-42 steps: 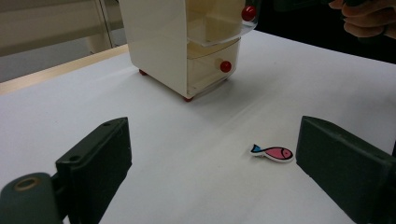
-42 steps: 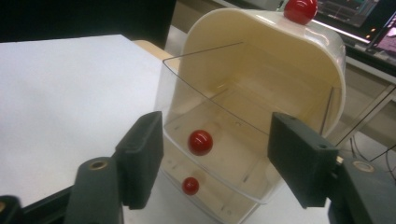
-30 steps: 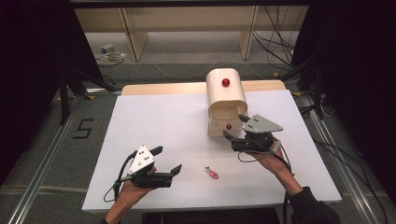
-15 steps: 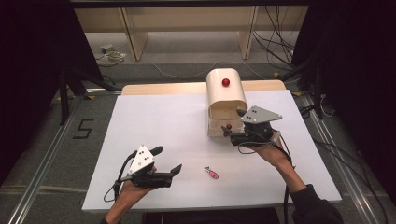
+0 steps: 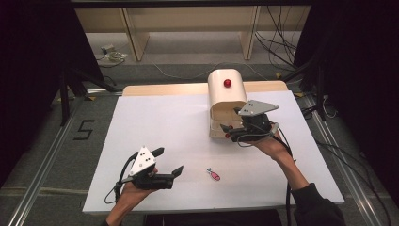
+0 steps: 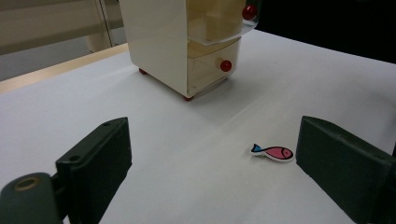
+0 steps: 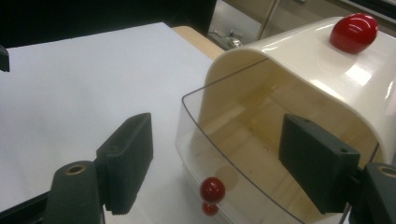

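A cream cabinet with a red knob on top stands at the table's back right. It has two clear-fronted drawers with red knobs. The upper drawer sticks out a little. My right gripper is open at the drawer fronts. The upper drawer's knob lies low between its jaws, untouched. A small pink fish with a blue tail lies flat near the front edge. My left gripper rests open just left of it. In the left gripper view the fish lies close to the right-hand jaw.
The white table top stretches wide to the left of the cabinet. A wooden strip runs along its far edge. Beyond it are shelf legs and cables on the floor.
My right gripper has moved up the table, closer to the cabinet's drawers. The left gripper and the fish have stayed put.
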Tool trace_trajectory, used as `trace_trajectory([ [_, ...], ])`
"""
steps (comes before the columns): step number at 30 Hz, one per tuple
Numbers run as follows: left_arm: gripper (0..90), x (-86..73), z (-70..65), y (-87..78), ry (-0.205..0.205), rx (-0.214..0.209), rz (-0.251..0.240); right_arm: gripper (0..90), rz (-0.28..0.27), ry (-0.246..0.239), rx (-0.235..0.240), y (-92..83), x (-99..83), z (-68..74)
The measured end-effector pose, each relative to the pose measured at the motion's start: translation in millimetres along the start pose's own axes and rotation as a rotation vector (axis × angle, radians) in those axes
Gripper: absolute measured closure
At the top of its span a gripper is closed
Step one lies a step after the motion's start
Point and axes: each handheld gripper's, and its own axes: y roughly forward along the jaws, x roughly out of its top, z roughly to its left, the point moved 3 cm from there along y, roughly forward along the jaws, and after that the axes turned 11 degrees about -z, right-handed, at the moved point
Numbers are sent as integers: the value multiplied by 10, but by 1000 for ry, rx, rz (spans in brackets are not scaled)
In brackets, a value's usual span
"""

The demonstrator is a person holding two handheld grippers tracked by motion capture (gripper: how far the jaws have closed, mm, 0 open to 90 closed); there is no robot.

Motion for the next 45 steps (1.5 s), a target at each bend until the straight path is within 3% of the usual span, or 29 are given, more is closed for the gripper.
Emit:
trace_trajectory([
  [11, 103, 0, -1, -1, 2, -2, 2, 292, 59, -20, 45, 113, 27, 0],
  [20, 103, -2, 0, 2, -1, -2, 0, 362, 107, -22, 78, 204, 10, -46],
  [38, 103, -1, 3, 3, -4, -4, -2, 653, 148, -6, 119, 309, -45, -116],
  [45, 105, -1, 1, 3, -3, -5, -2, 709, 160, -18, 134, 321, -49, -108],
])
